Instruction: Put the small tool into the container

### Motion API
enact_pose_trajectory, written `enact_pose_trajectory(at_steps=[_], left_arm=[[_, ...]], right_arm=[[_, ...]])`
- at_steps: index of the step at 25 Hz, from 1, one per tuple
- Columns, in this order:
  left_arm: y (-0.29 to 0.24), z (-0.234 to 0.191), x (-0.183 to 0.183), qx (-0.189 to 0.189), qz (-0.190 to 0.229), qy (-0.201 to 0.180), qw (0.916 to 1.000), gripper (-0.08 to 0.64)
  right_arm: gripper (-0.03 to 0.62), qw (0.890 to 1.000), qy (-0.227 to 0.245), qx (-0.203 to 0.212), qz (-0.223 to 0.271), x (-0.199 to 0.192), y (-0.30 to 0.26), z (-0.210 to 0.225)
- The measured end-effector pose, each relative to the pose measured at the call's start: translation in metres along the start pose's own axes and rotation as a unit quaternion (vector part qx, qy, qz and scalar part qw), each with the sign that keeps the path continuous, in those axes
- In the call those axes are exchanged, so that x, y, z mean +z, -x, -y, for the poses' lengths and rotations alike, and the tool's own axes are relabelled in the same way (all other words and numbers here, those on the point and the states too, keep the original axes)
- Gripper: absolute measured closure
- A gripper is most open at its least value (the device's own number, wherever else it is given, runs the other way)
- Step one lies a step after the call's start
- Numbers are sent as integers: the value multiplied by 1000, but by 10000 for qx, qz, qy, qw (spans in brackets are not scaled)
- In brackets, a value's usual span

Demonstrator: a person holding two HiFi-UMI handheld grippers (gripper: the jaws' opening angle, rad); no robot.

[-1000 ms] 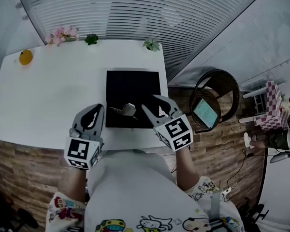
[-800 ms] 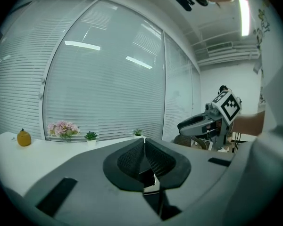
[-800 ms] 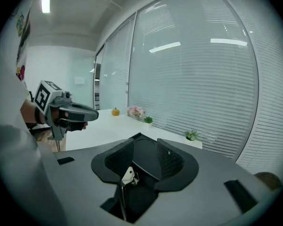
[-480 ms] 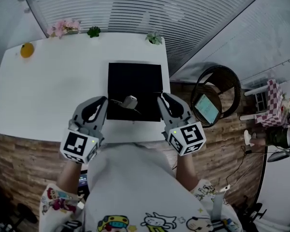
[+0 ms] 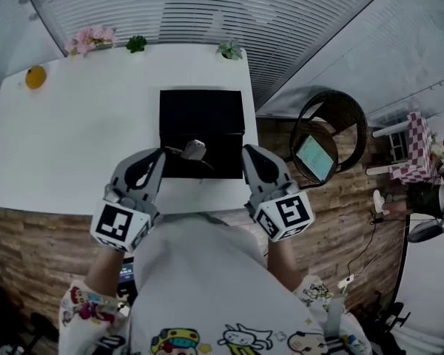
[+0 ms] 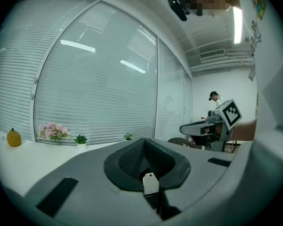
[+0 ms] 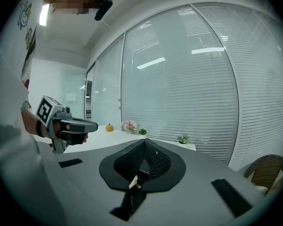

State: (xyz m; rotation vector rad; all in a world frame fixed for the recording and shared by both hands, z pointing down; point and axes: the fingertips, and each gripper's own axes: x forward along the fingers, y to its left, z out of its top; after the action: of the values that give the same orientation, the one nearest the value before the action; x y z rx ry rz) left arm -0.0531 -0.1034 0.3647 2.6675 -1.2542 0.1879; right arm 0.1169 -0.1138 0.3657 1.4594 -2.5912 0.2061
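Two handheld grippers hover side by side over the near edge of a white table (image 5: pixel 74 139). The left gripper (image 5: pixel 160 154) has its jaws pressed together with nothing between them. Its tip is just beside the thin handle of the small silvery tool (image 5: pixel 194 150); whether they touch cannot be told. The tool lies on the black square container (image 5: pixel 203 117), close to its near edge and left of centre. The container sits by the table's right edge. The right gripper (image 5: pixel 250 152) hangs at the container's near right corner; its jaws have just closed and hold nothing. An orange fruit (image 5: pixel 35 77) rests at the far left corner, and pink flowers (image 5: pixel 89 39) stand along the far edge.
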Motion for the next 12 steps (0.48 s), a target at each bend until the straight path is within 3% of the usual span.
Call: enact_pose_trajectory(at_steps=[12], left_arm=[[1,2,-9,-31,-75,-122,9999,555]], right_arm=[[593,9999,-40,66,-132,-11,1,1]])
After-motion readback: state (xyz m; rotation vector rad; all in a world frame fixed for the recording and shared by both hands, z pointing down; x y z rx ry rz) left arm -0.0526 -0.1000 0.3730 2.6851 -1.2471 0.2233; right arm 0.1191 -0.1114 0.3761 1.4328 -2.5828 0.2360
